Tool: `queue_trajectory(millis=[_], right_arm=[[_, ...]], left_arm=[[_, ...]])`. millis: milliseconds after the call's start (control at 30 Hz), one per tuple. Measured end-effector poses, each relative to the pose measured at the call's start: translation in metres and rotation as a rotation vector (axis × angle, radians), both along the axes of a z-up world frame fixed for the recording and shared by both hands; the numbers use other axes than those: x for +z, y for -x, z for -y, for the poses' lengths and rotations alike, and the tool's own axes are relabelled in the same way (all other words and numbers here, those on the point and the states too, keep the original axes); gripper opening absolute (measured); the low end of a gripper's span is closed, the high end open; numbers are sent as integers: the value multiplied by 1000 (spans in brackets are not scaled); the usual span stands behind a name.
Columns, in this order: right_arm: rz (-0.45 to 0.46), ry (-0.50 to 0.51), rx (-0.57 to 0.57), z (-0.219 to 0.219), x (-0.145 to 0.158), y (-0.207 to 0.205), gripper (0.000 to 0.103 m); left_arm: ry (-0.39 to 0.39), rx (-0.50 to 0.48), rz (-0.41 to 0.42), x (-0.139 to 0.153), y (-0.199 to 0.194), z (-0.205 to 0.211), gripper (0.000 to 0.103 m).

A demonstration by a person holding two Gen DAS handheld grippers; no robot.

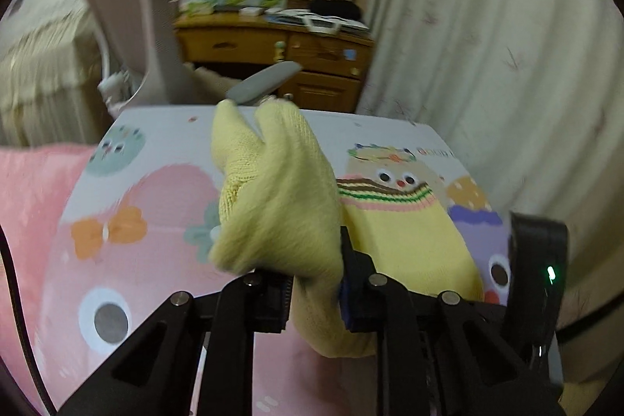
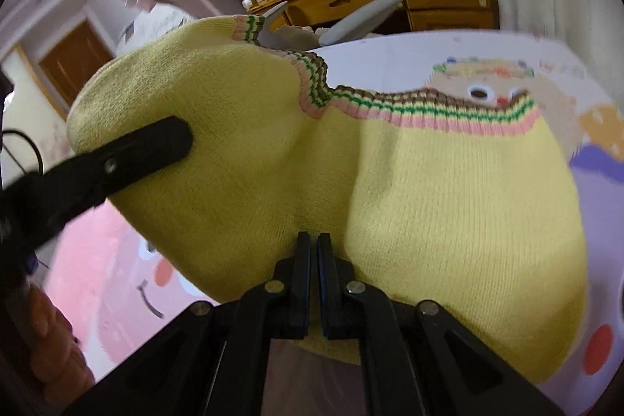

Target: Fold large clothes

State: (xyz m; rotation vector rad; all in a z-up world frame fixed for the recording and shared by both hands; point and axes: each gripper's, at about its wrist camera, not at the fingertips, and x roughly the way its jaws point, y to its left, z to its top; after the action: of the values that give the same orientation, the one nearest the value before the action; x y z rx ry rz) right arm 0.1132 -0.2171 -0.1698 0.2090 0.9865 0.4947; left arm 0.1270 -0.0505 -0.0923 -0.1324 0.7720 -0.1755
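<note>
A yellow knit sweater (image 2: 448, 221) with a striped pink, green and brown hem (image 2: 429, 112) lies partly on the cartoon-print bed sheet (image 1: 163, 151). My left gripper (image 1: 314, 295) is shut on a bunched fold of the sweater (image 1: 280, 213) and holds it raised above the sheet. In the right wrist view, one finger (image 2: 152, 143) of that left gripper presses the lifted fold from the left. My right gripper (image 2: 314, 252) is shut on the sweater's near edge, where creases in the knit run toward its pads. The rest of the garment spreads flat to the right.
A wooden desk (image 1: 273, 41) with clutter stands beyond the bed's far edge, with a pale chair (image 1: 128, 26) to its left. A cream curtain (image 1: 487, 45) hangs on the right. A pink plush cover (image 1: 31, 201) lies at the left. A hand (image 2: 50, 338) shows at lower left.
</note>
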Motion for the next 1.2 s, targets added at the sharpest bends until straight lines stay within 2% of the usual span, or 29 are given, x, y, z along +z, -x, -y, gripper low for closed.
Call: queue_trajectory(millis=[33,167,267,533,733,900,1000,1133,1200], right_arm=[[-14,-30,-7,3,-2,-1,3],[-53,-117,-34,12,-7,-4,3],[-85,-184,-48,19,-12,-7,2],[-139,-241,11,24,-16,-15,2],[-180,-205,39,35,3,-14,3],[-94,-44,-36,57,32,-11,5],[-54,27,-53,62,39,-11,5],[-86,-26,-53,57,36,-18,5],[-73,-11,-50,52,36,-17,5]], left_arm=[[-8,-22,4,2,1,5,12],[-70,-99,7,5,1,30,12],[-78,-148,-18,2,1,44,12],[-106,-193,-48,-3,2,64,12],[-101,-185,-83,-7,2,59,12],[-88,-179,-87,-6,5,54,12],[-64,-169,-92,-7,5,51,12],[-55,-161,-89,-8,7,49,12],[-51,-160,-88,-8,7,48,12]])
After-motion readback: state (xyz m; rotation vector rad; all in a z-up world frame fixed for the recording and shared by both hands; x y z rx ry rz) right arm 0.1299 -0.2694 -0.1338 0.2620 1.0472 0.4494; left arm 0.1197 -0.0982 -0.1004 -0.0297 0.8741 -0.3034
